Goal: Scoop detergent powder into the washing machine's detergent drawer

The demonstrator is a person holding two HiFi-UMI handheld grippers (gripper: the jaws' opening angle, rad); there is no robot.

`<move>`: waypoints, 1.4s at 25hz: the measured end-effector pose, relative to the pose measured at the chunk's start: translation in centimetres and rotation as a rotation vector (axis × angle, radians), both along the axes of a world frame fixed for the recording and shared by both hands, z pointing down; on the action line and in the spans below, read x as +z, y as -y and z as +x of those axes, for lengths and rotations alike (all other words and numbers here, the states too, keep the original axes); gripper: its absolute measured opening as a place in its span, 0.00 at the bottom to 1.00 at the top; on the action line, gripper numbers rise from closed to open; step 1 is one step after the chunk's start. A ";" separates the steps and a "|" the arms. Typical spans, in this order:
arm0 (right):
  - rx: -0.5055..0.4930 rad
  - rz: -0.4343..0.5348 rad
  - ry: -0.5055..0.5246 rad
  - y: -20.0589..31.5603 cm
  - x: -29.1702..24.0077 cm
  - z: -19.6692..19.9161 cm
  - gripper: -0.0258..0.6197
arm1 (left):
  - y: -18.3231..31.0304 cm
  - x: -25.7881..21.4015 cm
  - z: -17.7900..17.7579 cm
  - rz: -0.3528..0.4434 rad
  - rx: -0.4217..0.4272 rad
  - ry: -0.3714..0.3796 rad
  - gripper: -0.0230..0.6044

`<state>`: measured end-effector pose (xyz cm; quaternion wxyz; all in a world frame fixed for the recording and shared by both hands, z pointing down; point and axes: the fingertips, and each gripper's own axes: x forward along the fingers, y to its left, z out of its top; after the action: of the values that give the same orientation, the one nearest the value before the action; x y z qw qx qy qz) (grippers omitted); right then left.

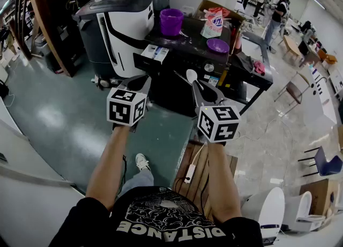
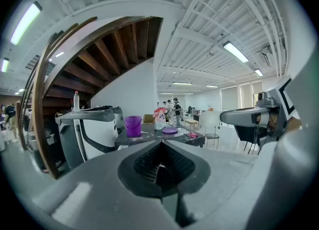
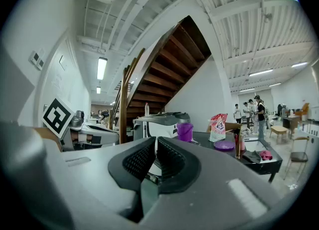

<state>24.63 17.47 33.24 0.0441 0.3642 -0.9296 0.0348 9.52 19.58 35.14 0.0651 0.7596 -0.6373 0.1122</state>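
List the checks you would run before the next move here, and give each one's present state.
1. Right gripper holds the white spoon: ok, jaws shut on its handle.
2. Left gripper free: ok, jaws together with nothing between them.
3. Detergent drawer open: ok, it stands pulled out of the washing machine front.
4. Detergent bag at hand: ok, upright on the machine's top.
5. Bag open: cannot tell.
6. Powder in the spoon: cannot tell, its bowl shows too small in the head view.
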 end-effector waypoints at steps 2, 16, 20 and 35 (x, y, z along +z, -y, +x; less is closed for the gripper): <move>-0.004 -0.001 0.000 0.2 0.1 -0.3 0.10 | 0.3 -0.1 -0.1 0.006 0.009 0.000 0.04; -0.002 -0.016 -0.010 4.9 1.4 -3.5 0.10 | 5.3 0.2 -2.7 0.020 0.056 -0.056 0.04; 0.002 -0.019 -0.021 7.3 1.7 -4.9 0.10 | 7.9 0.4 -4.4 0.016 0.048 -0.082 0.04; 0.046 -0.048 -0.040 15.9 1.2 -10.4 0.10 | 17.1 0.4 -9.9 -0.027 0.090 -0.085 0.04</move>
<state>14.20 1.59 34.40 0.0706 0.3849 -0.9188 0.0510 -0.33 2.51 35.51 0.0972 0.7906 -0.5976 0.0915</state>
